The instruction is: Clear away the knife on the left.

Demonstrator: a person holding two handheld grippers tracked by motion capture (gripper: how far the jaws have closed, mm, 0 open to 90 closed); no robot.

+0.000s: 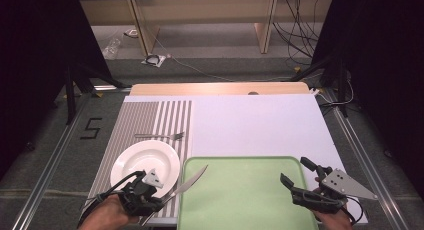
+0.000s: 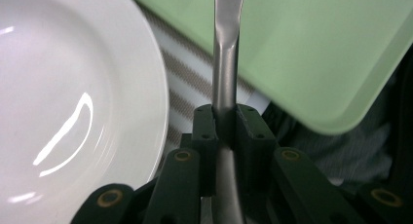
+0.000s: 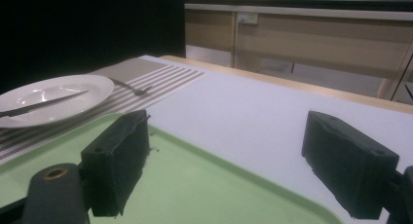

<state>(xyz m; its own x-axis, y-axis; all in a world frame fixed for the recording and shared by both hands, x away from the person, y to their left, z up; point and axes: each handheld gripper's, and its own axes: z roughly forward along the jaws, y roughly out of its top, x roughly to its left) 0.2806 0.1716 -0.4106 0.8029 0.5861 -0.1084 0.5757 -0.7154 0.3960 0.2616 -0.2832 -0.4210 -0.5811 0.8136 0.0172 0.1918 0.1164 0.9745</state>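
My left gripper [image 1: 162, 197] is shut on the handle of a silver table knife [image 1: 192, 180] at the near left. The blade points forward and right, over the left edge of the green tray [image 1: 245, 195]. In the left gripper view the knife [image 2: 225, 63] runs up between the closed jaws [image 2: 225, 121], with the white plate [image 2: 73, 102] to its left and the tray [image 2: 316, 53] to its right. My right gripper [image 1: 295, 171] stands open over the tray's right side, nothing between its jaws [image 3: 243, 156]. The plate [image 1: 145, 162] sits left of the tray.
A fork [image 1: 160, 136] lies on the striped placemat [image 1: 150, 117] beyond the plate. A white sheet [image 1: 255, 125] covers the table behind the tray. The right gripper view shows the plate [image 3: 53, 95], the knife [image 3: 44, 103] and the fork [image 3: 129, 87] far left.
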